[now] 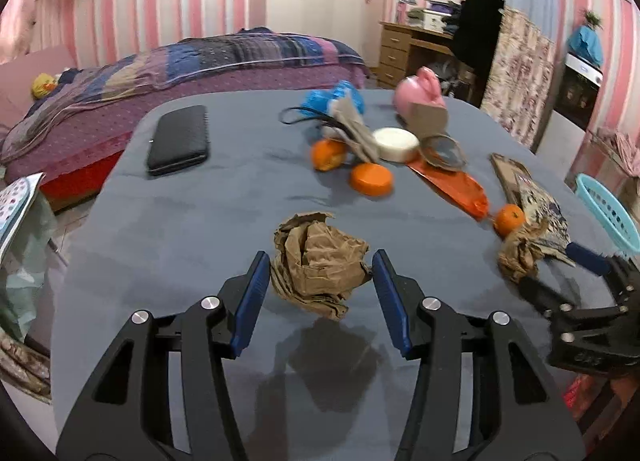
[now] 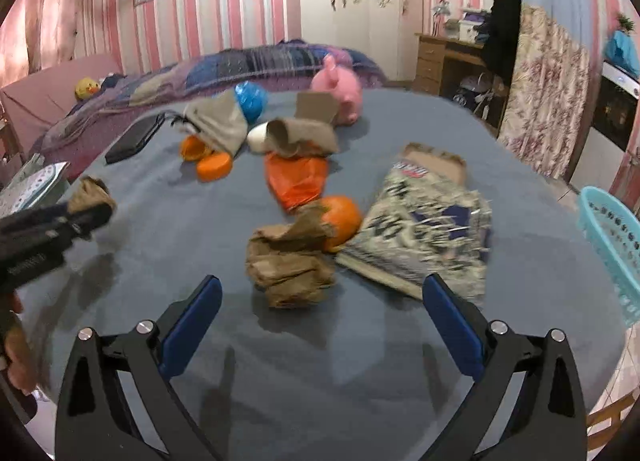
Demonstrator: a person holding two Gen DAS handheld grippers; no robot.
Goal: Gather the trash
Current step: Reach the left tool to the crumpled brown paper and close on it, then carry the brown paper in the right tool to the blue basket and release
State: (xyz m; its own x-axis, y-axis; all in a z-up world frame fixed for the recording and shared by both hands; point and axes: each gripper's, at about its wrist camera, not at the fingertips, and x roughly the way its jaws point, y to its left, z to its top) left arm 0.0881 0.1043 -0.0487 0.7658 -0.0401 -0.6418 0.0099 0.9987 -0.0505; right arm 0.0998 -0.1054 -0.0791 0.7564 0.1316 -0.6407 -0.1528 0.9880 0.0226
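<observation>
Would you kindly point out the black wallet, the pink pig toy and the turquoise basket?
black wallet (image 1: 179, 140), left wrist view, middle of its top face.
pink pig toy (image 2: 339, 90), right wrist view, its rounded body.
turquoise basket (image 2: 612, 237), right wrist view, its perforated side wall.

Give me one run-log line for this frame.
left gripper: closed on paper wad | right gripper: open, short of second paper wad | basket: table's right edge

The turquoise basket (image 1: 610, 209) was cut off by the right edge in both views. The left hand-held gripper (image 2: 86, 207) was smeared by motion blur (its fingertips unreadable) in the right wrist view. The printed bag (image 2: 424, 229) showed lettering too blurred to read.
</observation>
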